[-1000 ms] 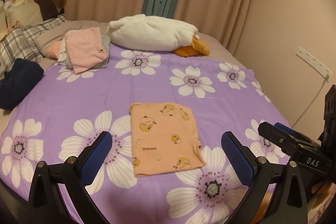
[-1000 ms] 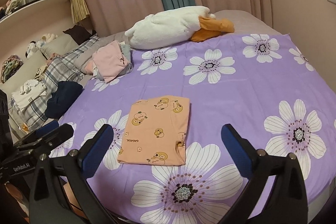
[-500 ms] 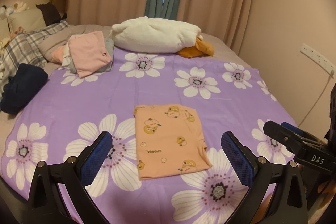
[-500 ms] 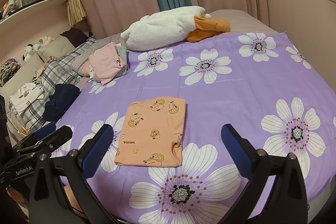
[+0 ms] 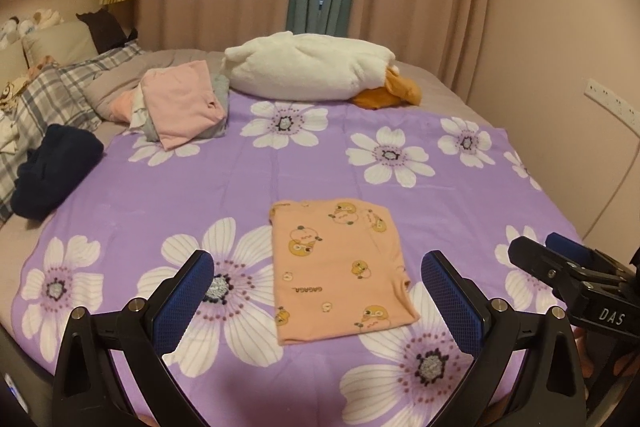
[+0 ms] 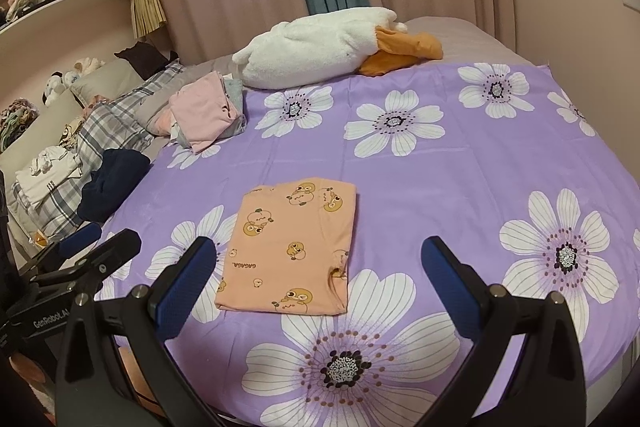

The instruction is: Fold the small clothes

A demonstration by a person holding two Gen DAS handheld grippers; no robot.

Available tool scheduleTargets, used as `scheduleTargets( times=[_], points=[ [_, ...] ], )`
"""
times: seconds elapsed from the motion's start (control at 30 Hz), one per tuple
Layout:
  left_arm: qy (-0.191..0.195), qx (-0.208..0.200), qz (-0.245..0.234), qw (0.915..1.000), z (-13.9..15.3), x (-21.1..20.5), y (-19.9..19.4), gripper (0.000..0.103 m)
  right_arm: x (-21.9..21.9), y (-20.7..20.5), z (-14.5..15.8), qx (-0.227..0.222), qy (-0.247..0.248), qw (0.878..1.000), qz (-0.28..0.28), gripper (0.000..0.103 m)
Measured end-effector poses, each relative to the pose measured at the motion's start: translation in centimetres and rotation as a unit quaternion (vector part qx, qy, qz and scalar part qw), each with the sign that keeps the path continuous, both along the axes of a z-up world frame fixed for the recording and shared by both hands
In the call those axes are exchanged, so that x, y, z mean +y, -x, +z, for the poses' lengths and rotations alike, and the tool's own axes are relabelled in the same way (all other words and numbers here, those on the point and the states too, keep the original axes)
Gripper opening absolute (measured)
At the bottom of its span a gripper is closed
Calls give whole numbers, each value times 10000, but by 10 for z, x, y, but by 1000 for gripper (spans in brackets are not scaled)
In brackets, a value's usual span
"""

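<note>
Jaws of both tools stand wide apart, holding nothing. Left gripper (image 5: 318, 301) and right gripper (image 6: 320, 291) hover side by side above the near edge of the bed, clear of the cloth.

Left to right across the bed:
- dark navy bundled garment (image 5: 54, 173) at the left margin, beside a grey plaid pillow (image 5: 60, 103).
- pile of folded pink and grey clothes (image 5: 182, 109), far left of the sheet.
- peach-orange small garment printed with cartoon ducks (image 5: 338, 267), lying flat as a neat rectangle near the front middle of the purple bedsheet with big white flowers (image 5: 260, 179). Well apart from the pile.
- white plush goose toy with orange beak (image 5: 310, 73) along the far side.

Judgement: this piece looks folded already; likely next is one more halving or a carry to the pile. Either way, pinch all layers at the near corners, one tool per corner, and lift evenly so the layers do not slide.

Hard to tell: how many layers the rectangle has; a small pucker at its right edge hides whatever is tucked there. The person's hands are out of view.
</note>
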State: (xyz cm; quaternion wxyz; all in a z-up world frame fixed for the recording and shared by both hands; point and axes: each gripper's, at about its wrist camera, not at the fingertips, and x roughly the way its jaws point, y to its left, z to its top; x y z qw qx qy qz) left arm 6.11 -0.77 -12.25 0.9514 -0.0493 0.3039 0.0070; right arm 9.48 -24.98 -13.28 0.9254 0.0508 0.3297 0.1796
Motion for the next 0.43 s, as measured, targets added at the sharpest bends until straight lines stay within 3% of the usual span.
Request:
scheduleTargets(
  times=[0.43],
  points=[
    [-26, 51, 7, 10000, 0, 8, -3, 103, 2, 2, -2, -3, 49, 10000, -13, 103]
  ],
)
